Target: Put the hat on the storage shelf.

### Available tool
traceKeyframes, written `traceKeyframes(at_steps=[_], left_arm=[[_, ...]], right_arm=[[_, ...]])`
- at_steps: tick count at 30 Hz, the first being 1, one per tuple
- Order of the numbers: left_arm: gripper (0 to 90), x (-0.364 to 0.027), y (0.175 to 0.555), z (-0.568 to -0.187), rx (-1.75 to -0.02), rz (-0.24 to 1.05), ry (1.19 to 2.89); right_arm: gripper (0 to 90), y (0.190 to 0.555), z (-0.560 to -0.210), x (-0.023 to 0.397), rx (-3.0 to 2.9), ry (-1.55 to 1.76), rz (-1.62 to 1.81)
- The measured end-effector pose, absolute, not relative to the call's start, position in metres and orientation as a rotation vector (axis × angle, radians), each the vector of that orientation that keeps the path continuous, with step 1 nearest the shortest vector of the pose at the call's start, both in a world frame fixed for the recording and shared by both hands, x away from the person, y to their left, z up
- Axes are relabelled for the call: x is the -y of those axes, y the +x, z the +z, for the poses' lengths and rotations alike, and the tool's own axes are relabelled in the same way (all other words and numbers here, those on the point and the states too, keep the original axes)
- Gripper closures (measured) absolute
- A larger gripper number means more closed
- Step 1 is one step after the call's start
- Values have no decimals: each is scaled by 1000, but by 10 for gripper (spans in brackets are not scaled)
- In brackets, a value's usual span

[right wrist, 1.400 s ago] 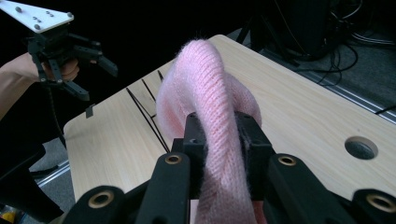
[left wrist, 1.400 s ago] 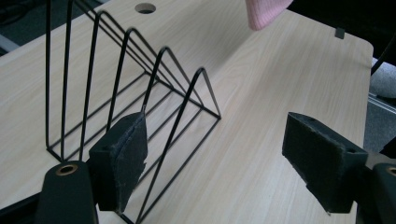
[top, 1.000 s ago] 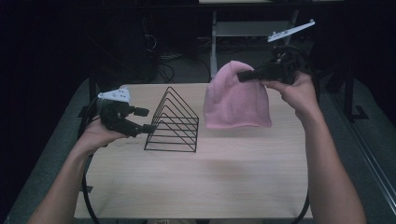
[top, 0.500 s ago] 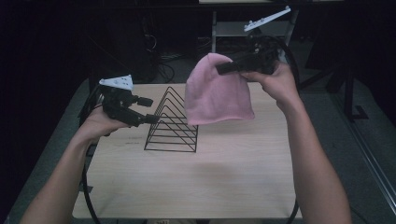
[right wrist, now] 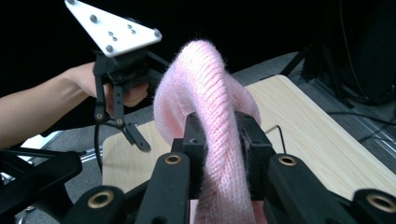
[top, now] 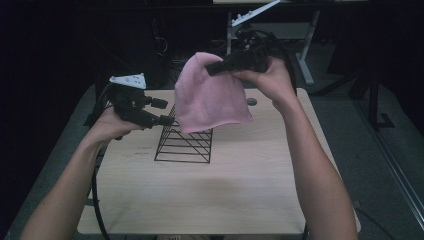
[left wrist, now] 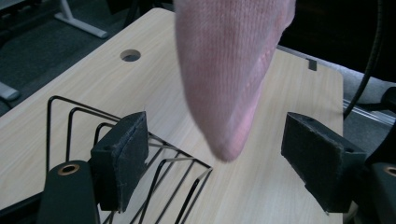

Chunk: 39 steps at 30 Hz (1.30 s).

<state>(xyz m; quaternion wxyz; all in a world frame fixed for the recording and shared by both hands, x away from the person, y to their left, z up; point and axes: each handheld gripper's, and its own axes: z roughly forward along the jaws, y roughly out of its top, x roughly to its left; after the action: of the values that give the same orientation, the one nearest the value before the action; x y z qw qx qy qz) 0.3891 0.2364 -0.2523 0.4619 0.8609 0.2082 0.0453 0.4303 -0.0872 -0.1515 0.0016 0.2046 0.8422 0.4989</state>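
Hanging from the right claw (top: 216, 67), a pink knitted hat (top: 212, 97) dangles in the air above the far half of the wooden bench (top: 200, 200), its lower edge draped just in front of the top of a black wire rack (top: 182, 145) as the high view shows it. In the right gripper view that claw (right wrist: 219, 135) is clamped tight on a bunched fold of the hat (right wrist: 210, 93), the knit squeezed into a thick ridge between the two pads and rising up past them. The person's right hand (top: 267, 77) grips the tool well above the bench surface, with the forearm running back toward the near edge. The left claw (top: 165, 112) is held up at the left side of the rack, pointing toward the hat, with its grey three-cornered plate on top. In the left gripper view this claw (left wrist: 215, 154) stands wide open with nothing between its pads; the hat's rounded lower end (left wrist: 229, 70) hangs a little beyond and between them, blurred, so whether it touches the rack (left wrist: 154, 154) below is hard to tell, though it appears to hang clear. The rack sits on the bench near its middle, just under the left pad (left wrist: 123, 158).
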Motion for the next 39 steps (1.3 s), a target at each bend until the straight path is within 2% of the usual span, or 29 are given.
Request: traceKeyframes(at_steps=[4,7,9,10,14,17,31,39], left_arm=[[231,-236,390,-255,-497,116,2136],[269,-237,391,-254,-495,120,2136],[361,-239,391,-253,-479,135,2151],[444,-240,391,-253,-479,132,2148],[669,-242,392,-250,-487,121,2171],[786,-246,392,-247,-486,137,2179],[801,-276,408,-248,-628,217,2145],[801,-277,414,-256,-656,256,2181]], right_arm=[[760,432,-152,76,-2665,615,1570],[759,433,-154,69,-2673,593,1588],[760,434,-154,67,-2673,587,1603],[760,434,-154,65,-2676,580,1608],[760,435,-154,60,-2676,559,1615],[759,435,-153,53,-2678,546,1625],[757,445,-165,39,-2680,560,1645],[757,458,-180,33,-2700,582,1652]])
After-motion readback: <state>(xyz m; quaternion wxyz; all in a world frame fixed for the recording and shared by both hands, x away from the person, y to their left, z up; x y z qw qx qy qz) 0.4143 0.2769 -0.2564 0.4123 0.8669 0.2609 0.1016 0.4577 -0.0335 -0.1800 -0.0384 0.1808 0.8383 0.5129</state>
